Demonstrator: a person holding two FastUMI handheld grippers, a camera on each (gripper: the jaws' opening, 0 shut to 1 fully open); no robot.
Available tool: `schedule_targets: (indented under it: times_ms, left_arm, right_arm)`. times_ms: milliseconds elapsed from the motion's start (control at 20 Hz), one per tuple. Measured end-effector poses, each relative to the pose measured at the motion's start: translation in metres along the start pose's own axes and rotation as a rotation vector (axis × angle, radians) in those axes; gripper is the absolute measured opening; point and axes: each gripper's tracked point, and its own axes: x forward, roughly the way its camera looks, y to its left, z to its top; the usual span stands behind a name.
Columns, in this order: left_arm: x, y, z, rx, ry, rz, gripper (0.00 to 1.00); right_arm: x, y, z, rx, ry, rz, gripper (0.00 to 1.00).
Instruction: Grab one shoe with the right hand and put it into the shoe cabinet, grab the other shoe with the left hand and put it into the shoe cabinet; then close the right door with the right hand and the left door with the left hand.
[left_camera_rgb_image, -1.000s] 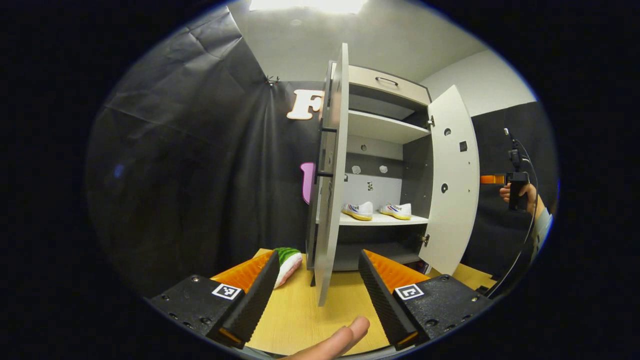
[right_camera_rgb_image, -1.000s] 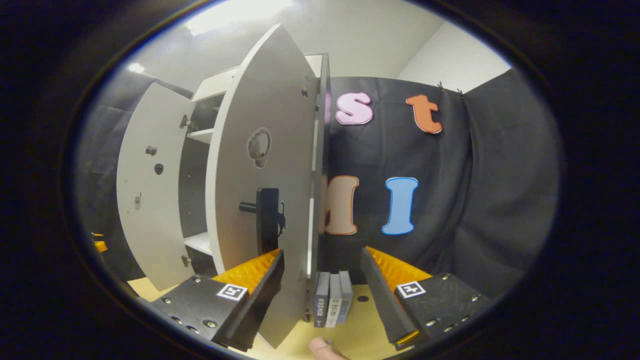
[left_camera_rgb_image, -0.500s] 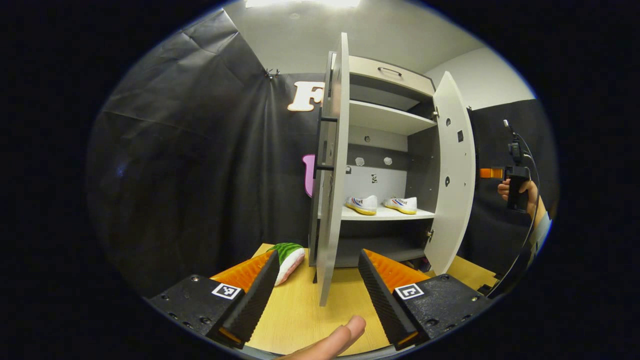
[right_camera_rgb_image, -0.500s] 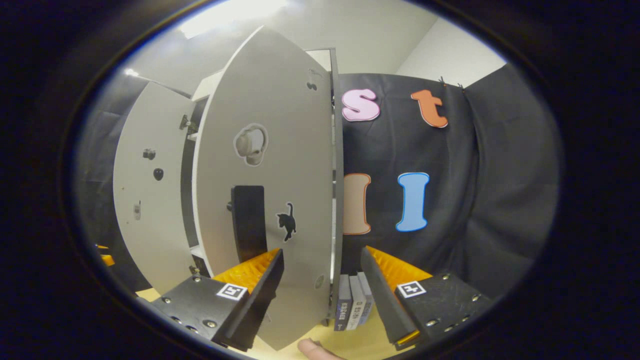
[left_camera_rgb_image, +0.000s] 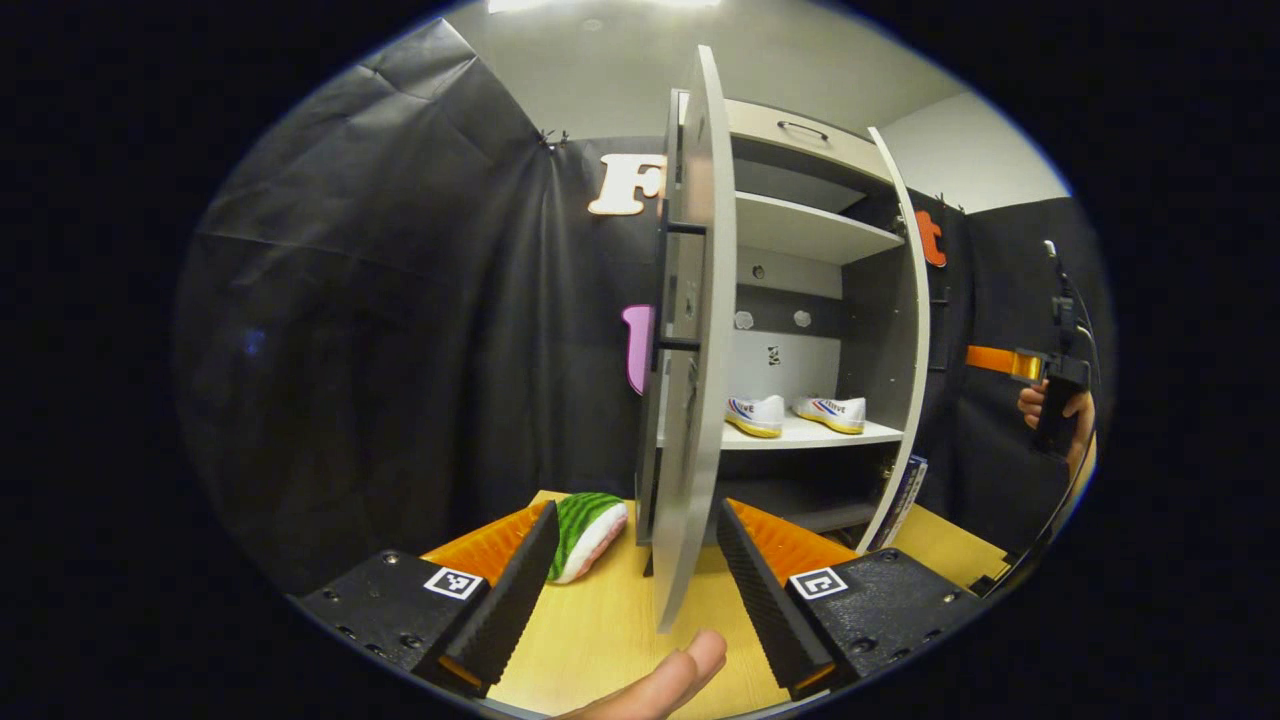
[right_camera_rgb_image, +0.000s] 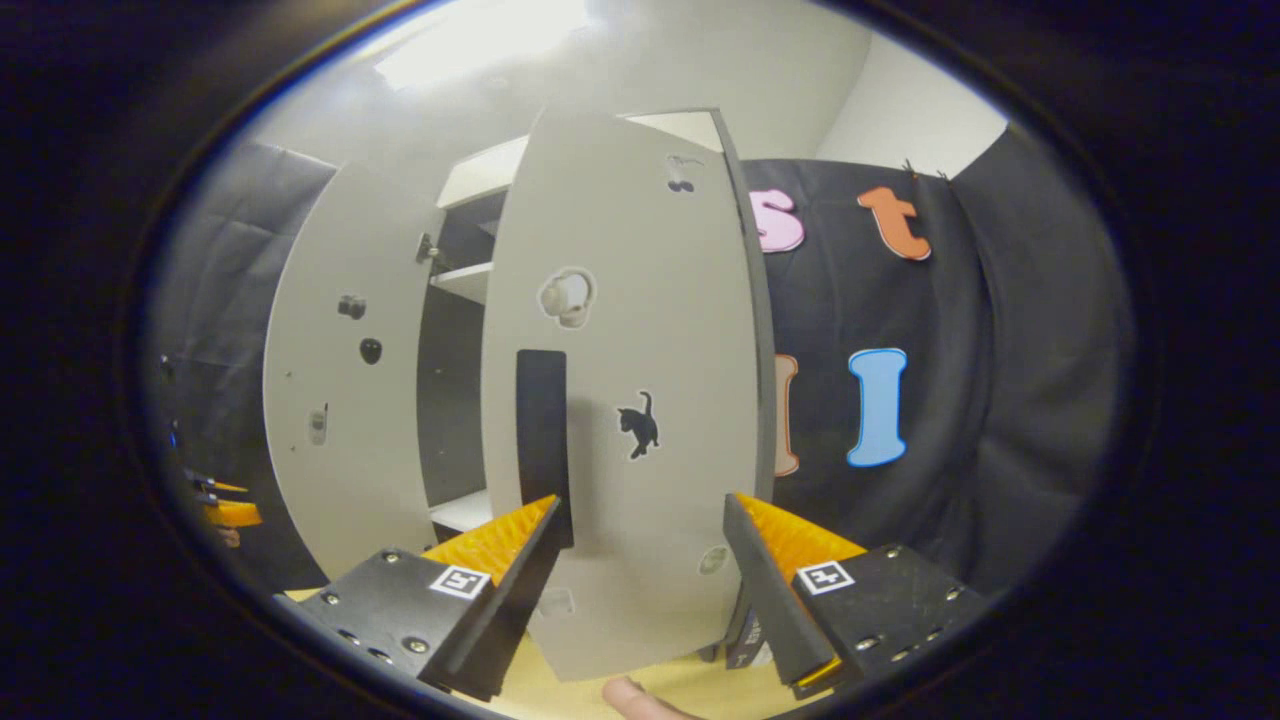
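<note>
A: Where do your two tools stand at this moment?

B: Your left tool (left_camera_rgb_image: 635, 560) has its fingers spread wide, and nothing is between them except air. In the left gripper view the edge of the left door (left_camera_rgb_image: 695, 340) stands just ahead of the gap between the fingers, but I cannot tell if it touches them. Your right tool (right_camera_rgb_image: 640, 560) is also wide and grips nothing. In front of it is the outer face of the right door (right_camera_rgb_image: 625, 400), with its dark vertical handle (right_camera_rgb_image: 541, 440) and a small black cat sticker (right_camera_rgb_image: 637, 424).

A: And where are the shoes?

B: The two white shoes (left_camera_rgb_image: 795, 412) sit side by side on the middle shelf (left_camera_rgb_image: 800, 435) of the shoe cabinet (left_camera_rgb_image: 800, 150). They are apart from both your tools.

A: How are the doors?

B: Both are open. In the left gripper view the left door is seen almost from its edge, and the right door is a thin curved strip at the right side of the cabinet. In the right gripper view the right door is swung partly toward the cabinet front, and the left door stands wide beyond it.

A: What else is there?

B: A watermelon-slice toy (left_camera_rgb_image: 587, 520) lies on the wooden surface (left_camera_rgb_image: 600, 630), to the left of the cabinet. Your finger (left_camera_rgb_image: 675, 680) shows at the bottom between the left tool's fingers. Far on the right, your hand (left_camera_rgb_image: 1055, 410) holds the right tool.
</note>
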Motion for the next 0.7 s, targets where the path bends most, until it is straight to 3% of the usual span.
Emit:
schedule_targets:
  times_ms: [200,300,400,500,600,700]
  left_arm:
    - [0.007,0.030,0.016,-0.038,-0.017,0.036,0.96]
    - [0.013,0.046,0.023,-0.031,-0.009,0.054,0.92]
    - [0.022,0.061,0.037,-0.010,-0.032,0.063,0.96]
    - [0.033,0.082,0.052,0.014,-0.068,0.106,0.92]
    - [0.046,0.106,0.068,0.014,-0.114,0.170,0.91]
    - [0.058,0.110,0.078,0.005,-0.110,0.148,0.92]
  right_arm:
    - [-0.035,0.041,-0.036,0.088,-0.005,0.092,0.95]
    - [-0.059,0.045,-0.056,0.162,0.006,0.102,0.94]
    - [-0.085,0.050,-0.066,0.226,-0.010,0.121,0.96]
    - [-0.114,0.064,-0.075,0.209,-0.023,0.163,0.96]
    - [-0.143,0.061,-0.080,0.131,-0.047,0.148,0.93]
    - [-0.165,0.067,-0.090,0.100,-0.044,0.141,0.96]
